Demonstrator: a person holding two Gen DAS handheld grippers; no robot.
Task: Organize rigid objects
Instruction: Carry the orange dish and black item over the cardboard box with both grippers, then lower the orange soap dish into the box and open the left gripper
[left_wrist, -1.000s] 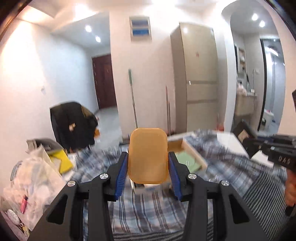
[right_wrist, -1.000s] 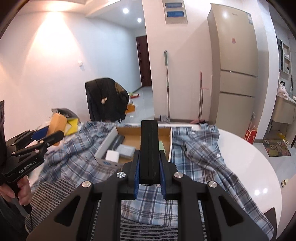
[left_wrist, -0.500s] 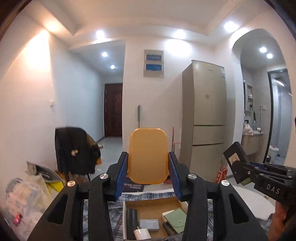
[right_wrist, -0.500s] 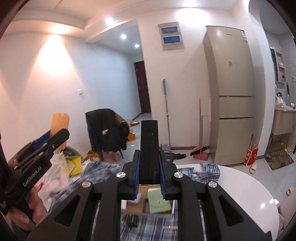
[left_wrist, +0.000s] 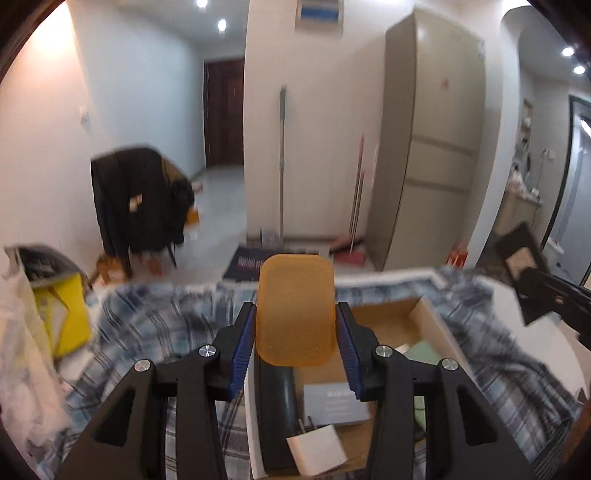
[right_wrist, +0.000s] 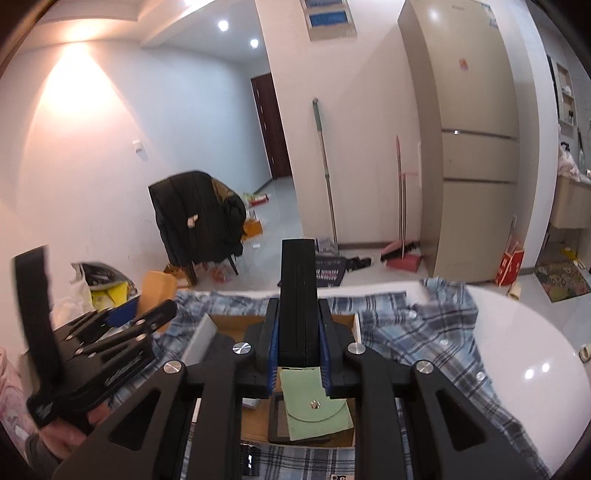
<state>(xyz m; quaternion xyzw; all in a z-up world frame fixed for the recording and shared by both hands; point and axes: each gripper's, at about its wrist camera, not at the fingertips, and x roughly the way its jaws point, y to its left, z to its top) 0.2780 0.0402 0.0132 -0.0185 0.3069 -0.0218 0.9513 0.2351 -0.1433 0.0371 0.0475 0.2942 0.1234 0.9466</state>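
Note:
An orange rounded case (left_wrist: 295, 310) stands upright in my left gripper (left_wrist: 295, 314), which is shut on its sides. Beneath it lies an open cardboard box (left_wrist: 436, 325) holding a black tube (left_wrist: 277, 391), a grey card box (left_wrist: 334, 402), a white charger (left_wrist: 317, 450) and a green pouch (right_wrist: 314, 406). My right gripper (right_wrist: 297, 310) is shut on a flat black box (right_wrist: 297, 273), held on edge over the cardboard box (right_wrist: 229, 321). The left gripper (right_wrist: 147, 310) with the orange case (right_wrist: 159, 291) shows at the left. The right gripper (left_wrist: 554, 295) shows at the right edge.
The box rests on a blue plaid shirt (right_wrist: 424, 332) spread over a white round table (right_wrist: 524, 354). Plastic bags and a yellow carton (left_wrist: 62, 317) crowd the left. Beyond the table stand a chair with a black jacket (right_wrist: 195, 218), a mop and a fridge (right_wrist: 472, 147).
Half a second ago both views pointed up at the walls; now they have tipped down and the open box lies right under both grippers. Both grips are unchanged.

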